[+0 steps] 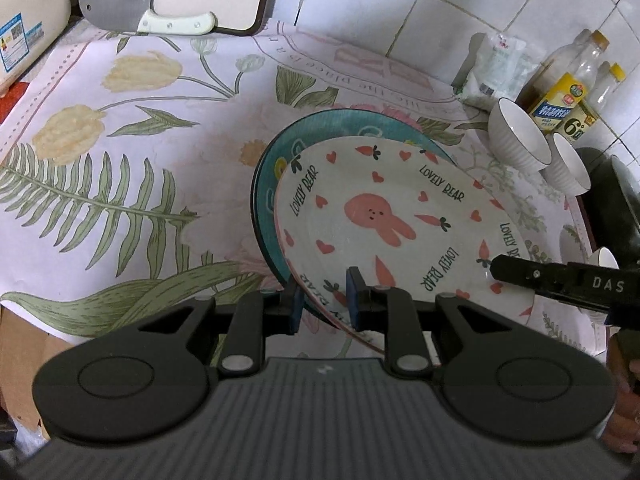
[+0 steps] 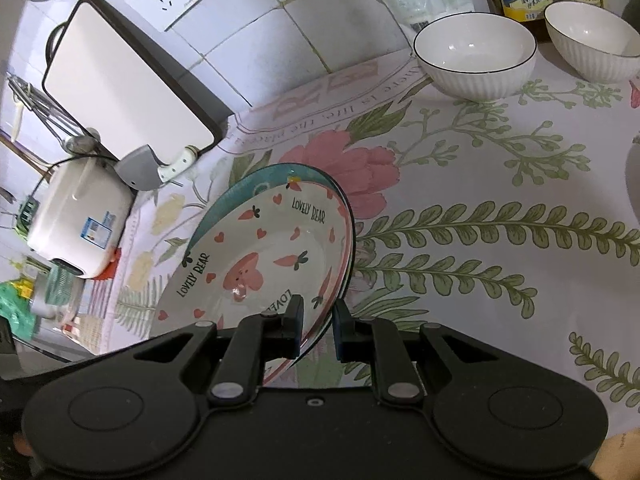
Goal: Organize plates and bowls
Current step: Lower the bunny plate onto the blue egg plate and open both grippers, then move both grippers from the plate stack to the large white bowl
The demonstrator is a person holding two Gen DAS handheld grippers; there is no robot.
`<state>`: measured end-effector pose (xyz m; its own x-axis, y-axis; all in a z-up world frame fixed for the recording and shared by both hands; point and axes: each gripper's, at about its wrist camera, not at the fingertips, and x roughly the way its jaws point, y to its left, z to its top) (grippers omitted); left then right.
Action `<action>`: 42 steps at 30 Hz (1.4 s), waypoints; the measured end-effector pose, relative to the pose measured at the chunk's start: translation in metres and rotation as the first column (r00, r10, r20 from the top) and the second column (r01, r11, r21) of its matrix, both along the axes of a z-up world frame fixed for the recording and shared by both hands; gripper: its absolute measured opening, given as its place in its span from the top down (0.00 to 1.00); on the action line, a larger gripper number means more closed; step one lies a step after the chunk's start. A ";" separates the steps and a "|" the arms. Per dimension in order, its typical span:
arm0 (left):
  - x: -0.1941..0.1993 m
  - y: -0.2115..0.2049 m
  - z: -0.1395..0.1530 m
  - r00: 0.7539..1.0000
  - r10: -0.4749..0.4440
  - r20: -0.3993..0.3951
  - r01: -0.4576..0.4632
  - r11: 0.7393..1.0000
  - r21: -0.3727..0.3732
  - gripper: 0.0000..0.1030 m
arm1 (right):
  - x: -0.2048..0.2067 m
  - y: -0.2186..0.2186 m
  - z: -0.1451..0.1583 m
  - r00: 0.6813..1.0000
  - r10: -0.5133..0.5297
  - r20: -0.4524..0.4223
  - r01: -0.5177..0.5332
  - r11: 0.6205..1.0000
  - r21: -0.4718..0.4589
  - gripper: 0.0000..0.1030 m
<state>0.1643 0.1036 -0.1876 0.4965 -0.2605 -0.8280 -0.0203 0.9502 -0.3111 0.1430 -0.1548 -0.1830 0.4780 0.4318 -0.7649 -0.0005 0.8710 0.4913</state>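
Our left gripper [image 1: 325,300] has its jaws clamped on the near rim of the rabbit plate [image 1: 384,216], stacked on a teal plate [image 1: 280,152]; two white bowls [image 1: 520,136] sit beyond, right.

Our right gripper [image 2: 318,326] likewise pinches both plates' rim [image 2: 256,264] over the floral bench [image 2: 480,184]; bowls [image 2: 474,54] lie far ahead.

the teal plate [image 1: 276,152] lies mostly hidden under the bunny plate [image 1: 380,216].
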 end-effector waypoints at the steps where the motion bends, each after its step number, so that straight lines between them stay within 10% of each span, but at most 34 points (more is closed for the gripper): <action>1: 0.001 0.000 0.000 1.000 0.002 -0.002 -0.002 1.000 -0.001 0.81 | 0.000 0.001 0.000 1.000 0.002 0.003 -0.002 1.000 -0.012 0.81; 29: 0.032 -0.007 0.003 0.962 0.188 -0.198 -0.186 0.982 0.027 0.79 | -0.003 0.051 0.000 0.986 0.085 0.142 -0.028 0.930 -0.367 0.69; 42: 0.037 -0.018 0.010 0.965 0.164 -0.206 -0.137 0.981 0.139 0.77 | -0.014 0.046 -0.010 0.996 0.017 0.091 0.003 0.976 -0.216 0.66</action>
